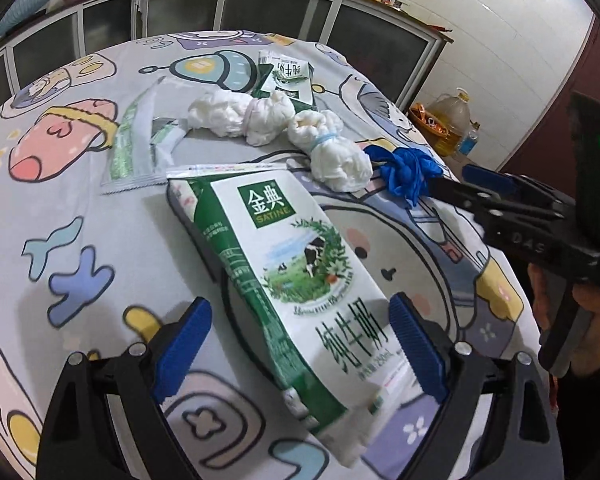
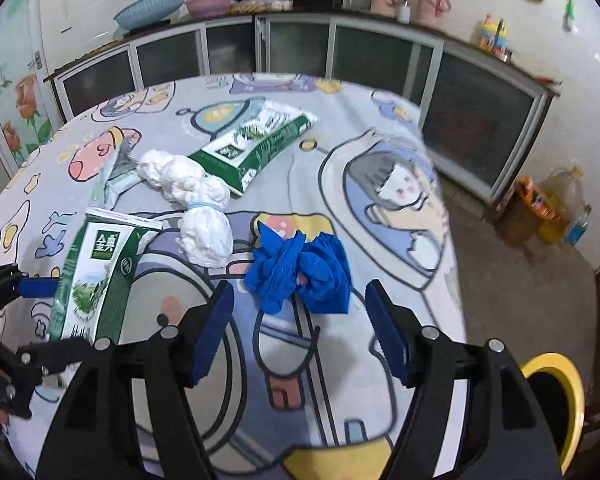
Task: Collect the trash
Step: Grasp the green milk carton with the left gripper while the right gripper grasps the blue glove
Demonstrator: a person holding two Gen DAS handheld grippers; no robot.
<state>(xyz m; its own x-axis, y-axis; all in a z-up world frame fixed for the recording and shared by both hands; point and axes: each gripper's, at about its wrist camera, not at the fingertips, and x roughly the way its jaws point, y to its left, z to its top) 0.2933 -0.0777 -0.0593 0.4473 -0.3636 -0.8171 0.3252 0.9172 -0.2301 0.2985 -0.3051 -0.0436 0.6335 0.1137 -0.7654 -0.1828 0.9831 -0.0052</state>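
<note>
Nearest the left wrist camera, a flattened green-and-white milk carton (image 1: 300,276) lies on the cartoon-print tablecloth (image 1: 60,208), its near end between the blue pads of the left gripper (image 1: 300,344); the jaws stand wide apart and neither pad presses on the carton. To its right, near the table's right edge, a crumpled blue glove (image 2: 300,272) lies just ahead of the right gripper (image 2: 300,328), whose jaws are also open and hold nothing, the glove just beyond the fingertips. Between carton and glove, slightly farther off, sits a white wad of tissue bound with a blue band (image 1: 332,152), and another tied white wad (image 1: 244,116) lies just beyond it to the left. Left of these wads a torn green-and-silver wrapper (image 1: 140,148) lies flat, and at the far side a second milk carton (image 1: 288,76) lies on its side. Beyond the table runs a low cabinet with dark glass doors (image 2: 340,52), and on the floor at the far right stands a big bottle of yellow oil (image 1: 454,120).
</note>
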